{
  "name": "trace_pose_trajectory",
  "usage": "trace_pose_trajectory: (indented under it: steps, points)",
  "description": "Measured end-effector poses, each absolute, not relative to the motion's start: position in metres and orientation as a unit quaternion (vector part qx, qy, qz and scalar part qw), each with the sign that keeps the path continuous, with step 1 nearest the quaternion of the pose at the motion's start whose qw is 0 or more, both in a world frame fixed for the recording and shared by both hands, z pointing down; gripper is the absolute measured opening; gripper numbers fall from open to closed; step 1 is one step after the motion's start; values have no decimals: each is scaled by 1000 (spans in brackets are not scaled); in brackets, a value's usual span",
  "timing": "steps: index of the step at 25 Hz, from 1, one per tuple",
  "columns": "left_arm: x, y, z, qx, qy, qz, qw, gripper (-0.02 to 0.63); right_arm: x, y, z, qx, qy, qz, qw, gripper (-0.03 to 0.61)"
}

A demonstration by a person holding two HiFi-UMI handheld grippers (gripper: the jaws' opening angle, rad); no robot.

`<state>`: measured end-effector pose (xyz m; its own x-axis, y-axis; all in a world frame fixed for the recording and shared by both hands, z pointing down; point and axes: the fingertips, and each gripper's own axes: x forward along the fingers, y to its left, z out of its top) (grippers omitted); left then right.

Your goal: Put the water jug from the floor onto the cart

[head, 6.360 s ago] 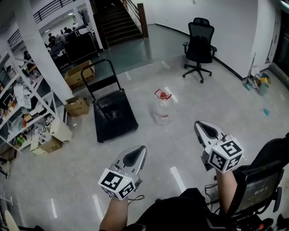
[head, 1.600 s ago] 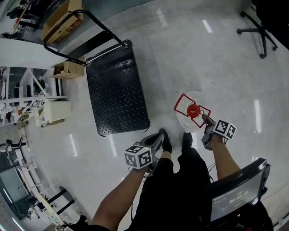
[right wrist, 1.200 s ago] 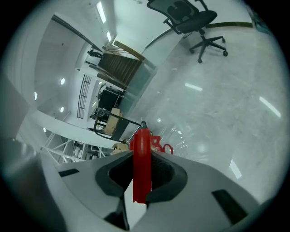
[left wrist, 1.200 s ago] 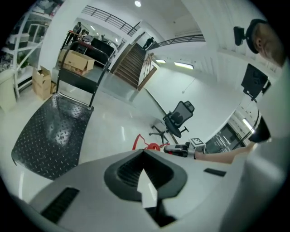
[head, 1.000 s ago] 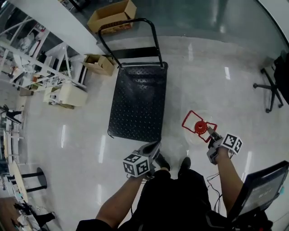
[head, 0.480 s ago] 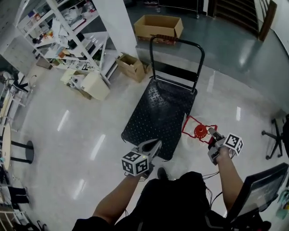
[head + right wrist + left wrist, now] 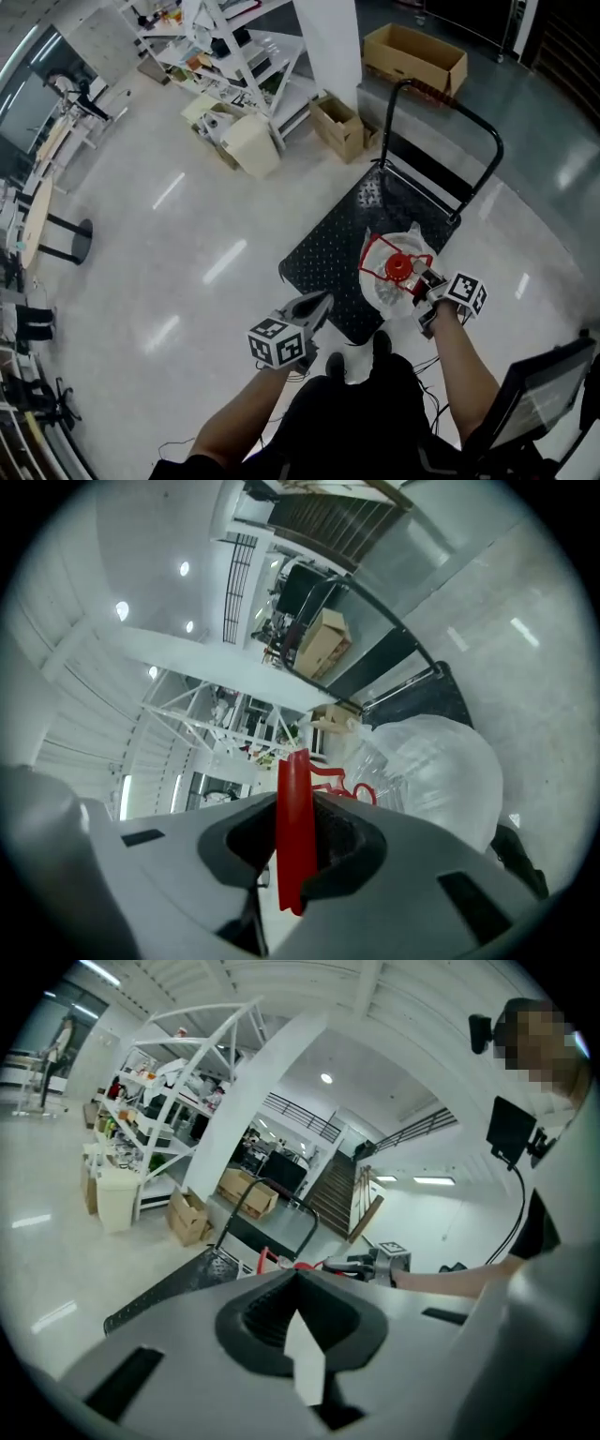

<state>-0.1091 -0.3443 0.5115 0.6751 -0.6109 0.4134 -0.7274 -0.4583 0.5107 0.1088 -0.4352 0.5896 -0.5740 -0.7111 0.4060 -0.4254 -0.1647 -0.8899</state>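
The right gripper is seen clamped on the red handle of the water jug, held over the near end of the cart; the left gripper is shown closed and empty.

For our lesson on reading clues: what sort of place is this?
Probably a workshop or storage area in an office-type building: cluttered white shelving racks, open cardboard boxes on the polished floor, and a black platform cart.
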Motion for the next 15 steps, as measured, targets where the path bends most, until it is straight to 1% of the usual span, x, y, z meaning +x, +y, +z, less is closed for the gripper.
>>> trace_pose_trajectory:
  steps: [9,15]
  points:
    - [-145,-368,530,792,-487,71,361,-6,16,-528,641,-367,675,-640,22,61]
    - [-158,-377,533,765,-532,69,356,-6,-19,-570,668,-336,686,-645,-13,61]
